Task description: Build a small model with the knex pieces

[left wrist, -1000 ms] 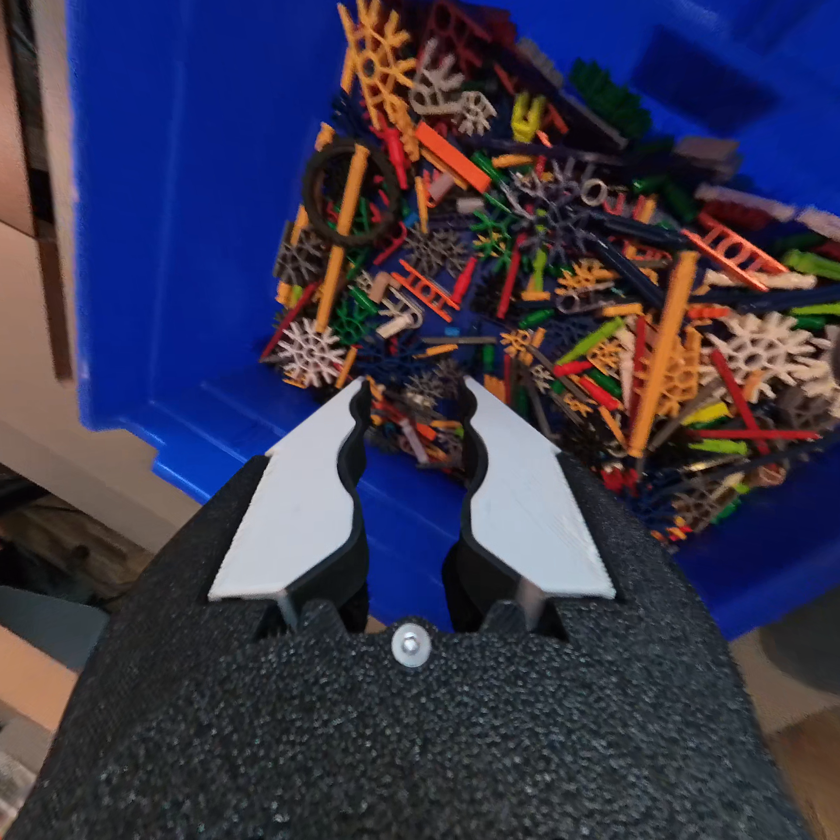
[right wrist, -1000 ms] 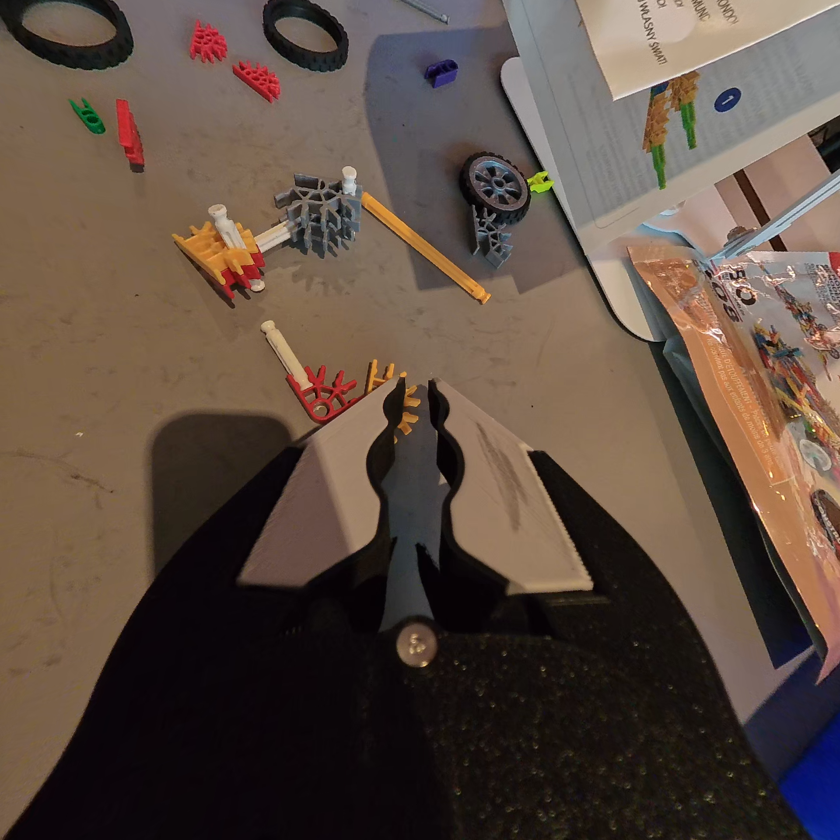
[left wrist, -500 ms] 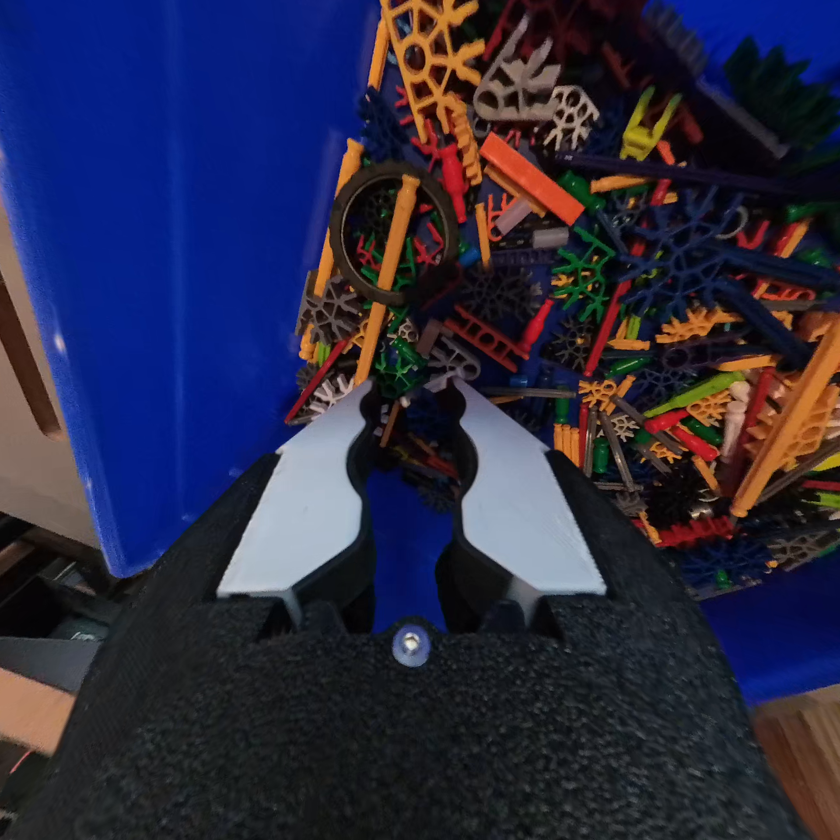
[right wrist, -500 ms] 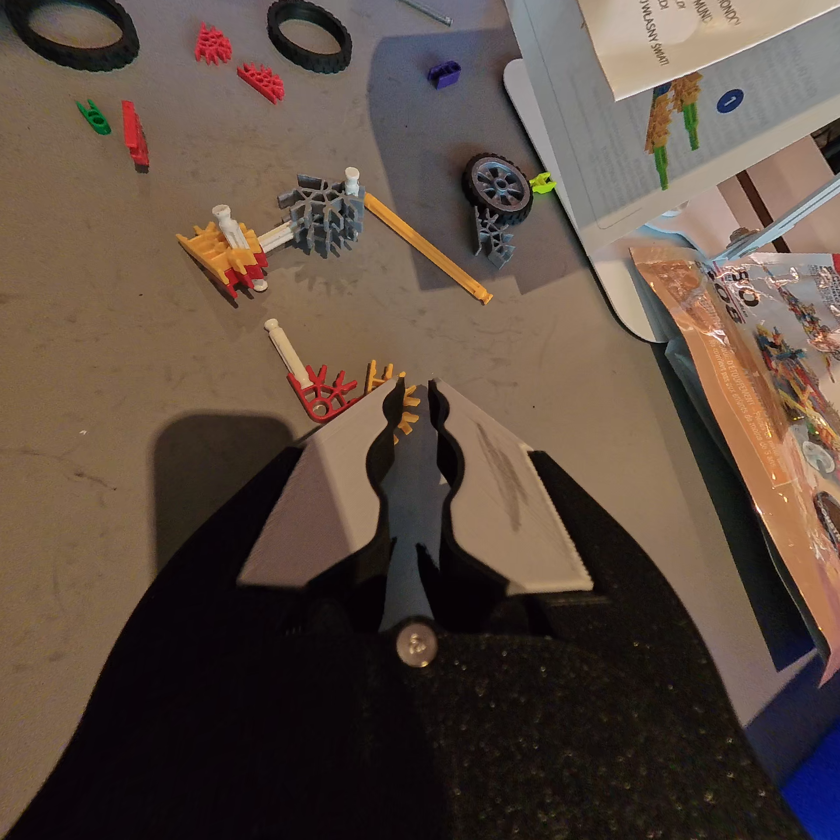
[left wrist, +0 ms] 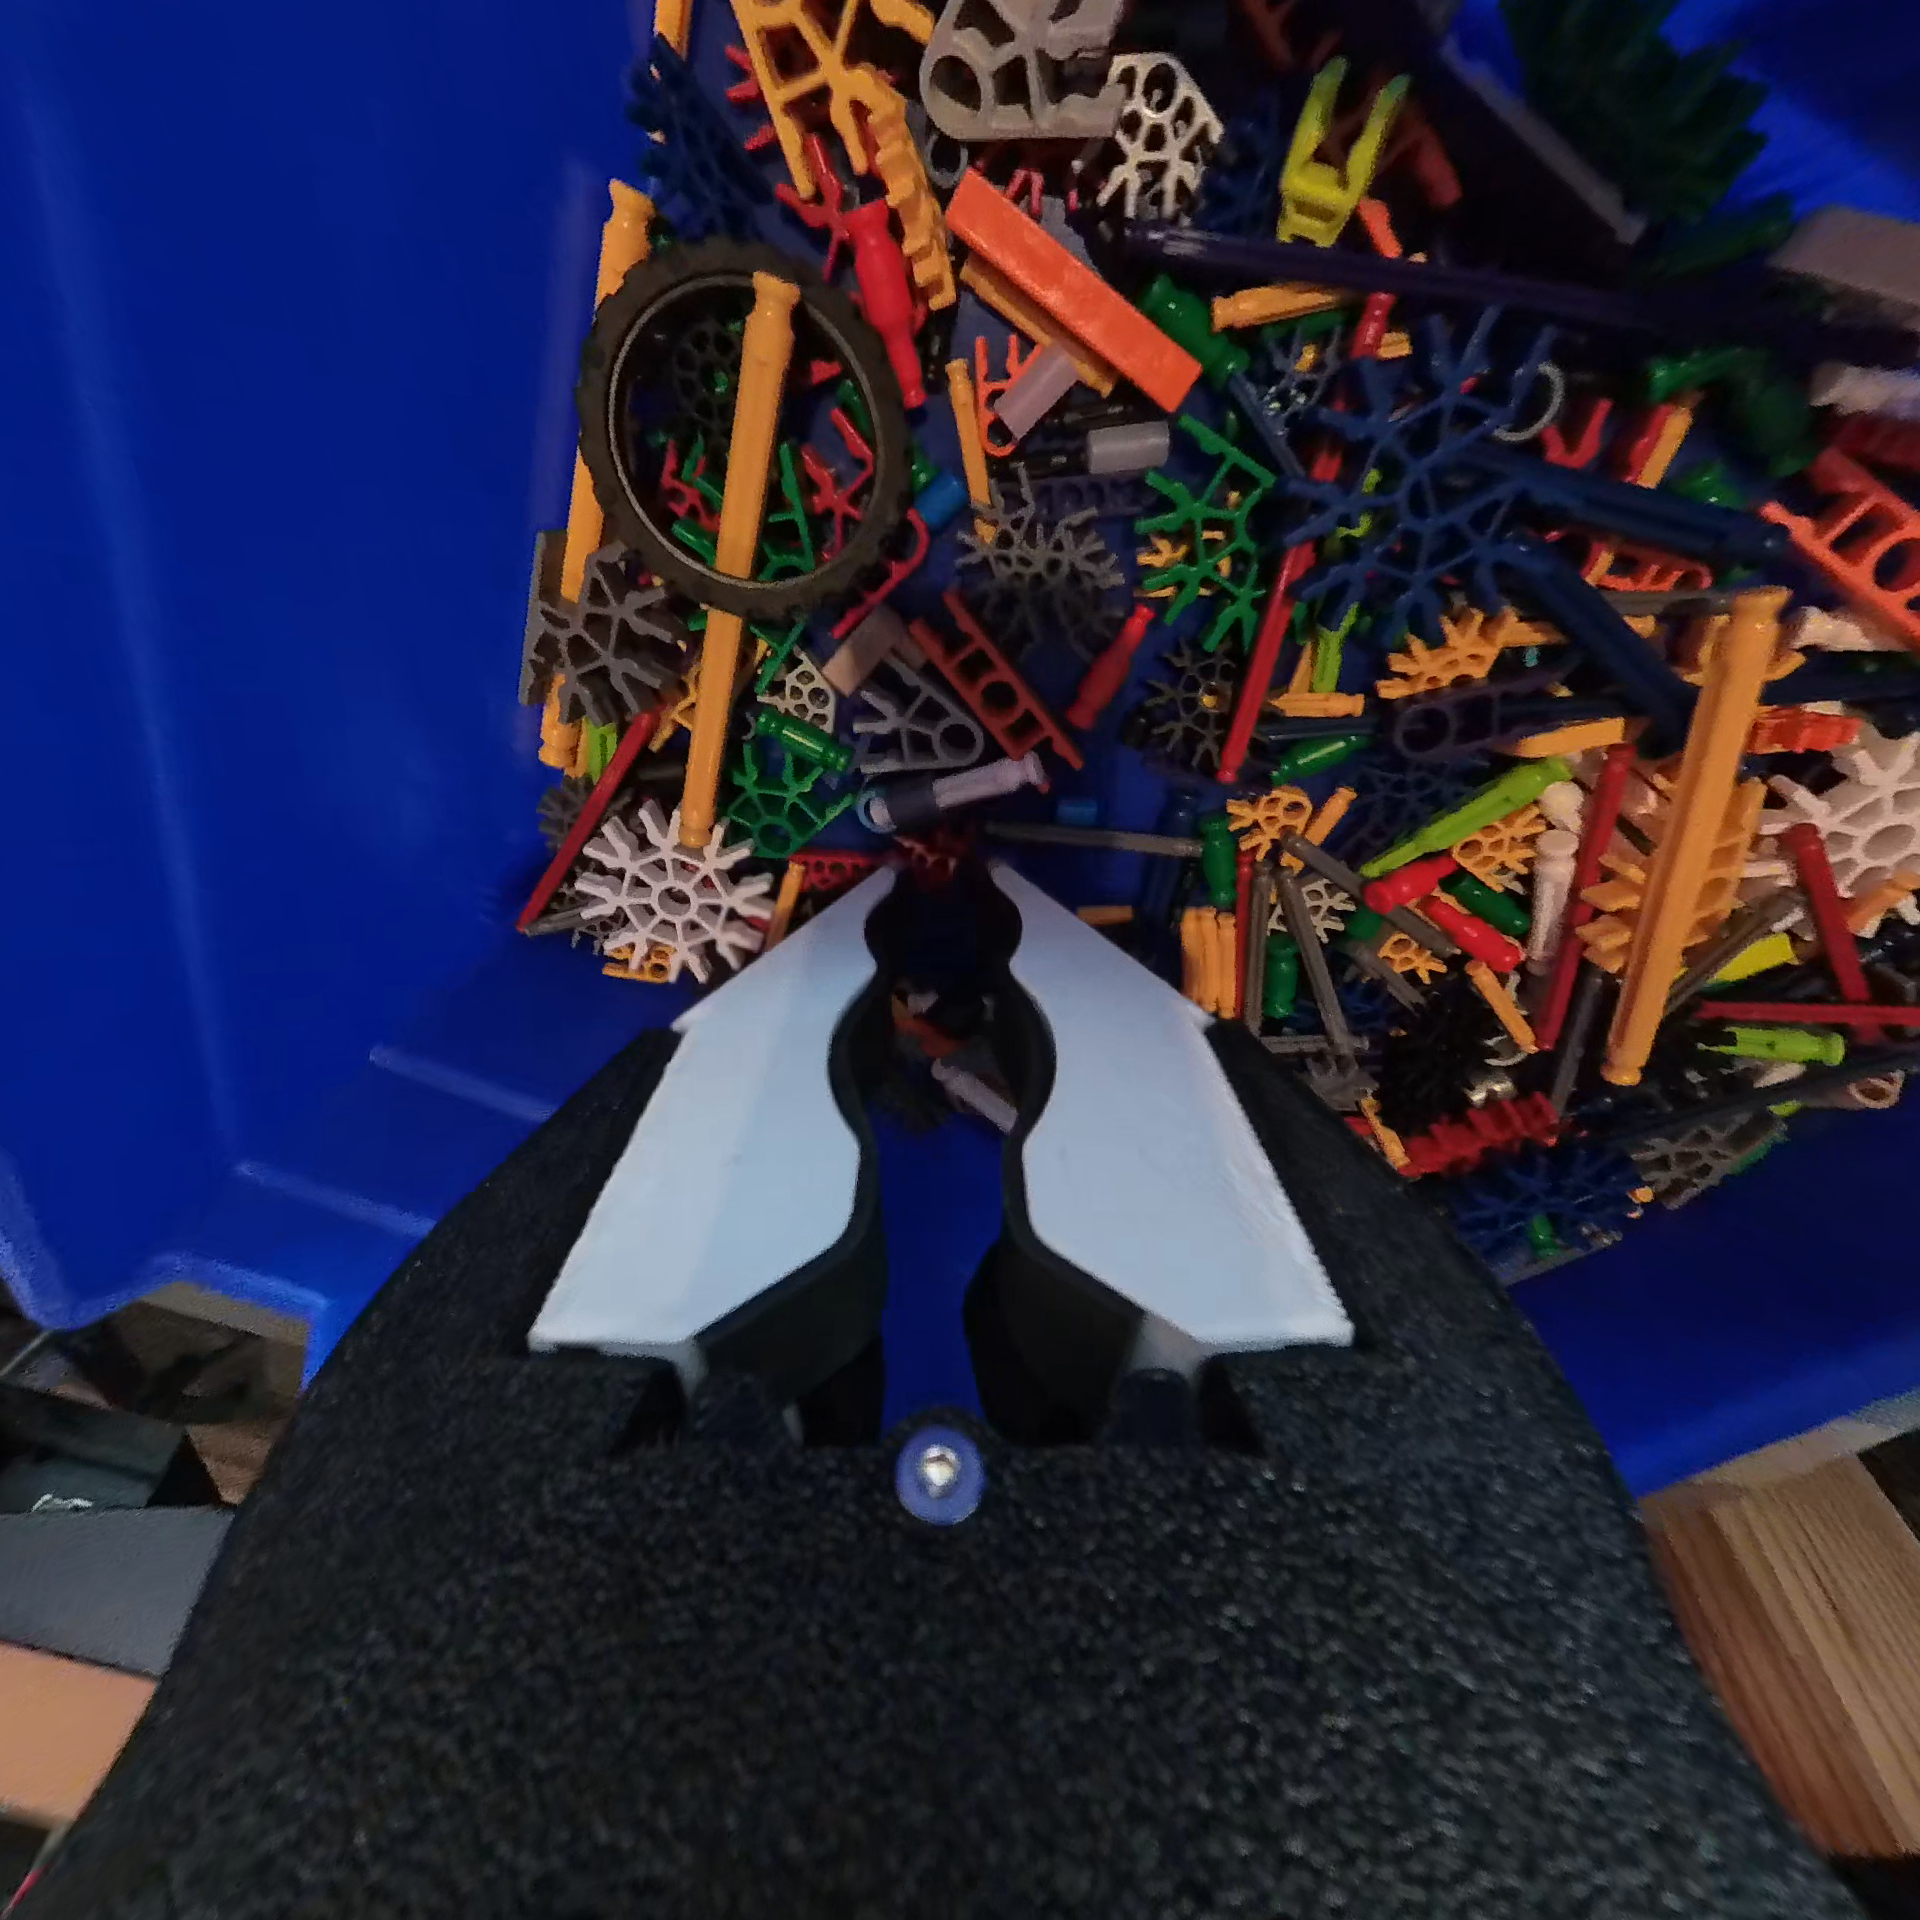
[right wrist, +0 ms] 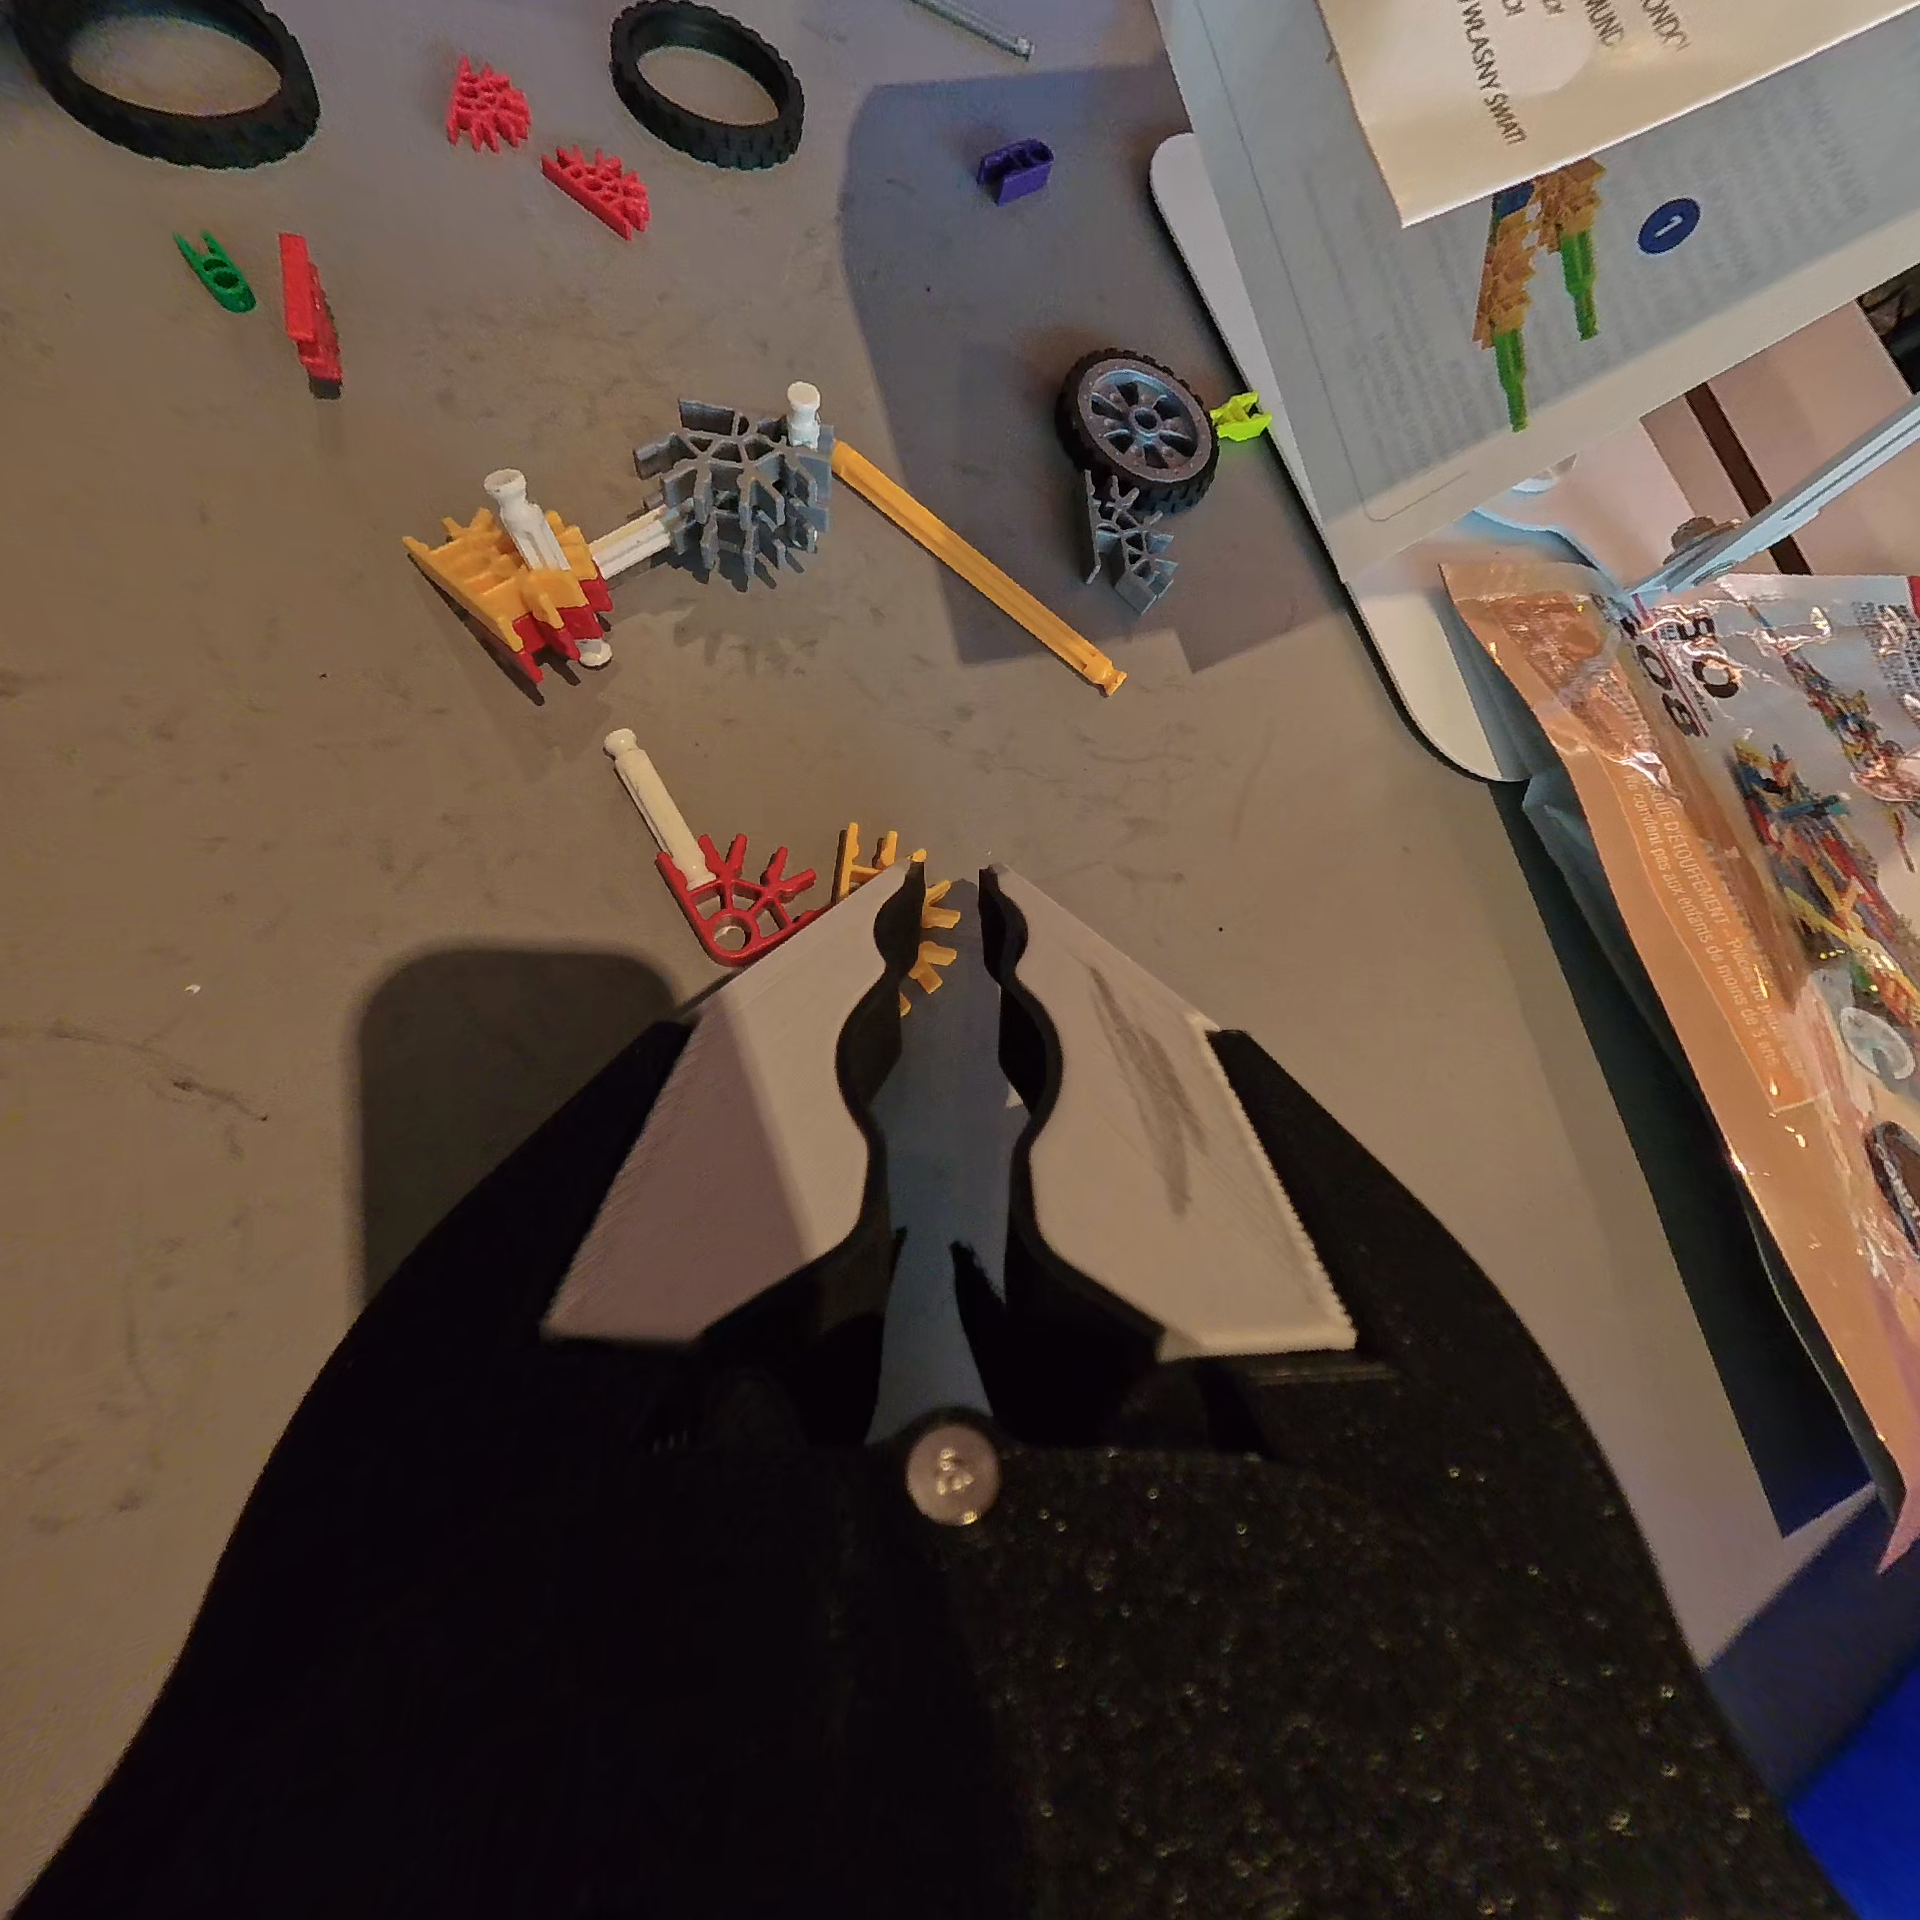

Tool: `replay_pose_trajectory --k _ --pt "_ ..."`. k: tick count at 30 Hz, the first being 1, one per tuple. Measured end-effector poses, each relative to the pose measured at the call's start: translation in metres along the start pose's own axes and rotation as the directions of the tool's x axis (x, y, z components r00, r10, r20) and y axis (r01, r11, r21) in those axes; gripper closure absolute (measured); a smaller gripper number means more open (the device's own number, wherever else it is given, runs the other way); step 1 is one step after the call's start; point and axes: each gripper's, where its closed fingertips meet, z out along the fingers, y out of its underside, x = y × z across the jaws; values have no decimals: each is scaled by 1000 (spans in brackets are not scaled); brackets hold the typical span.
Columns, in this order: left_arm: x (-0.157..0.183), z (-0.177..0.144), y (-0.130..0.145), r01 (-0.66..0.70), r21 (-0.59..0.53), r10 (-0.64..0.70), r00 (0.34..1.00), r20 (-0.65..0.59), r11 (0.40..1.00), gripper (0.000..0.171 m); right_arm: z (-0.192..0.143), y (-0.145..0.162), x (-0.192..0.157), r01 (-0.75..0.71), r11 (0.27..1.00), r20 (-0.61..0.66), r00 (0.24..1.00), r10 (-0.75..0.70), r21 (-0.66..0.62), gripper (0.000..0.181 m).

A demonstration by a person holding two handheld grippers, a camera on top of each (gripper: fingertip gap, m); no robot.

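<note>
While the left claw (left wrist: 940, 883) sits narrowly parted over mixed parts in the blue bin (left wrist: 260, 520), the right claw (right wrist: 948, 883), nearly shut, pinches a yellow connector (right wrist: 928, 935) on the desk (right wrist: 260, 1039).

— What sort of place is this?

— A hobby or play workspace. A blue plastic bin (left wrist: 260, 623) brims with a heap of colourful construction-toy rods and connectors (left wrist: 1195, 644).

— And the other view?

— A grey tabletop (right wrist: 260, 935) strewn with loose pieces: black tyres (right wrist: 707, 99), a small grey wheel (right wrist: 1141, 428), half-built assemblies (right wrist: 623, 530). An instruction booklet (right wrist: 1455, 312) and a printed foil parts bag (right wrist: 1714, 831) lie at its edge.
</note>
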Motion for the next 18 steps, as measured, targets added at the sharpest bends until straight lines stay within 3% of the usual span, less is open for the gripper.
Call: replay_pose_trajectory --k 6,8,18 --pt "22 -10 9 4 -11 -4 998 -58 1000 162 0 0 0 -2 1000 1 1000 2 0 171" --pt "27 -11 13 1 -31 -4 997 -72 1000 154 0 0 0 -2 1000 1 1000 2 0 171" --pt "7 -35 8 62 80 -63 998 6 995 153 0 0 0 -2 1000 2 1000 2 0 171"
